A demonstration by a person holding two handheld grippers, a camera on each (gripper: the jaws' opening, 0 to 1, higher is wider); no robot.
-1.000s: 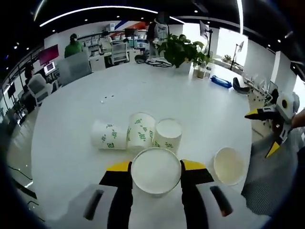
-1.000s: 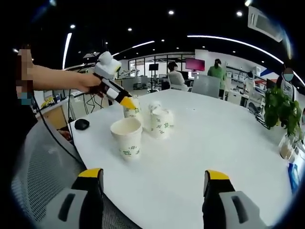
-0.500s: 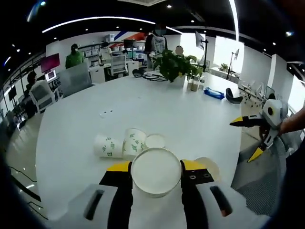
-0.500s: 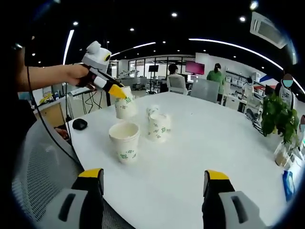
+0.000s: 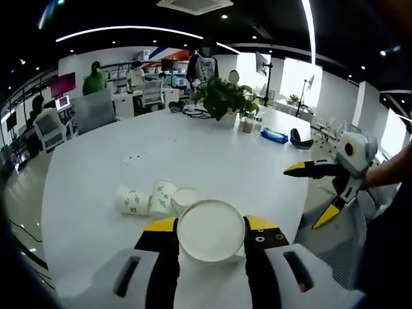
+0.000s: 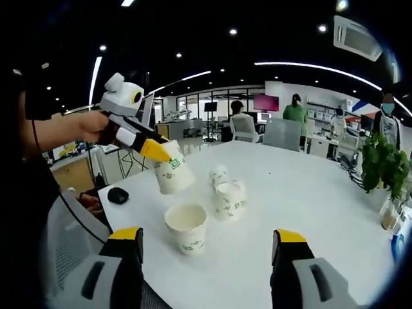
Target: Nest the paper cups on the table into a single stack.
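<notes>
Lifted higher off the table (image 6: 335, 212) now, cup (image 6: 172, 170) pinched in left gripper (image 6: 156, 149), hanging above upright cup (image 6: 187, 228), ready to nest; right gripper (image 6: 206, 248) spread, empty.

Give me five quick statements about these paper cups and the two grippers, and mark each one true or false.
1. The left gripper grips a paper cup and holds it in the air. True.
2. The right gripper is shut on a cup. False: its fingers stand wide apart with nothing between them.
3. An upright cup stands open side up on the table. True.
4. All the cups are already in one stack. False: the held cup, the upright cup and the cups lying on their sides are apart.
5. A potted plant stands at the far side of the table. True.
</notes>
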